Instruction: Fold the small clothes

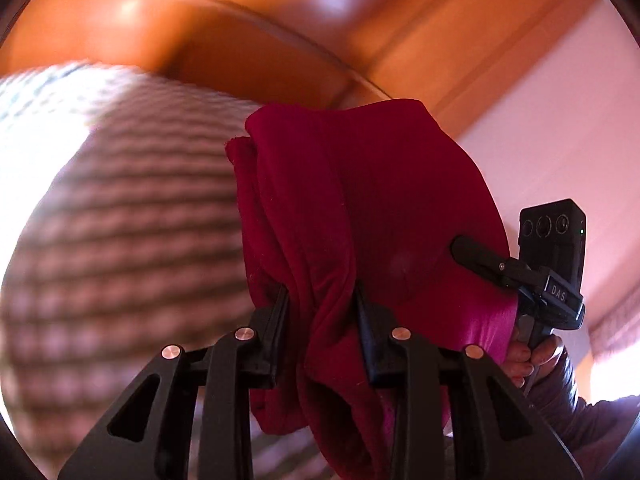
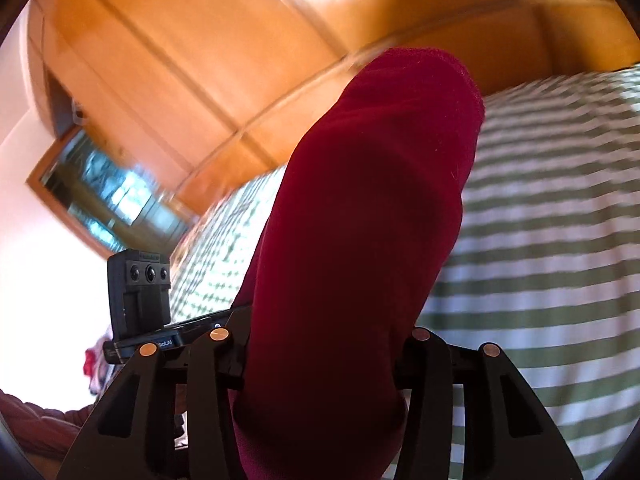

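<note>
A dark red garment (image 1: 352, 216) hangs bunched between both grippers, lifted above the striped bed. My left gripper (image 1: 322, 296) is shut on a thick fold of it; the cloth drapes over and hides the fingertips. In the left wrist view the right gripper (image 1: 520, 276) grips the garment's right edge, with the person's hand below it. In the right wrist view the red garment (image 2: 360, 240) fills the middle, and my right gripper (image 2: 324, 344) is shut on it. The left gripper's camera block (image 2: 140, 296) shows at the lower left.
A bed with a green and white striped cover (image 2: 540, 240) lies below. An orange wooden headboard (image 1: 240, 40) and wooden wardrobe panels (image 2: 180, 60) stand behind. A window (image 2: 108, 196) is at the left. A white wall (image 1: 560, 140) is on the right.
</note>
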`<state>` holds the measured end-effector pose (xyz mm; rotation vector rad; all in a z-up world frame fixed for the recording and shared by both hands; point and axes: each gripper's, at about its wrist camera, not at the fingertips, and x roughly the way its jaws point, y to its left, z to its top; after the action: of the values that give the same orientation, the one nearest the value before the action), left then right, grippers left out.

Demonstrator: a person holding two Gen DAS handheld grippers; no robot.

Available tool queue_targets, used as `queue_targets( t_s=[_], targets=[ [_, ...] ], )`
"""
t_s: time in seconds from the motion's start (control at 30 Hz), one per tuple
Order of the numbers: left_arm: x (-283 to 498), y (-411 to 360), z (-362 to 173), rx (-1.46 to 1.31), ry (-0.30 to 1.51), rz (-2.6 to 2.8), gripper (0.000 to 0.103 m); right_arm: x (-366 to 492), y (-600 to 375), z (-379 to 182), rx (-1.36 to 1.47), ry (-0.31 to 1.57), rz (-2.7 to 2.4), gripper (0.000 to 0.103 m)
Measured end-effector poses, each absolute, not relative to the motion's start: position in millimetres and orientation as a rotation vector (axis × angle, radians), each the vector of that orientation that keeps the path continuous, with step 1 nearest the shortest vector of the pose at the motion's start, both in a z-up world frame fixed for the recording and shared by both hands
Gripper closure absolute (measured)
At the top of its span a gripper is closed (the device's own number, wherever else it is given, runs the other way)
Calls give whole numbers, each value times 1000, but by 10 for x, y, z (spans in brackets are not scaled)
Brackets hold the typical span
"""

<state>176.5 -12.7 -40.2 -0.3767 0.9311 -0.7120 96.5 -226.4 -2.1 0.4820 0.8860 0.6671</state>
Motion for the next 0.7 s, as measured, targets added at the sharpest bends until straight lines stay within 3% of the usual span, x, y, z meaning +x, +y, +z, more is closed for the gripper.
queue_targets(
  t_s=[0.23, 0.43, 0.57, 0.7],
  targets=[
    [2461, -1620, -125, -174, 947, -840, 75, 1032, -3571, 121, 548, 774, 423, 58],
    [2641, -2616, -768, 141, 1095, -752, 72, 1142, -4332, -422, 601, 857, 197, 53],
    [2610, -2596, -775, 109, 1064, -738, 69, 1066, -4398, -906, 595, 929, 79, 31],
    [2471, -2476, -601, 130, 994, -694, 66, 929, -4520, -798, 584, 906, 29, 23]
  ],
)
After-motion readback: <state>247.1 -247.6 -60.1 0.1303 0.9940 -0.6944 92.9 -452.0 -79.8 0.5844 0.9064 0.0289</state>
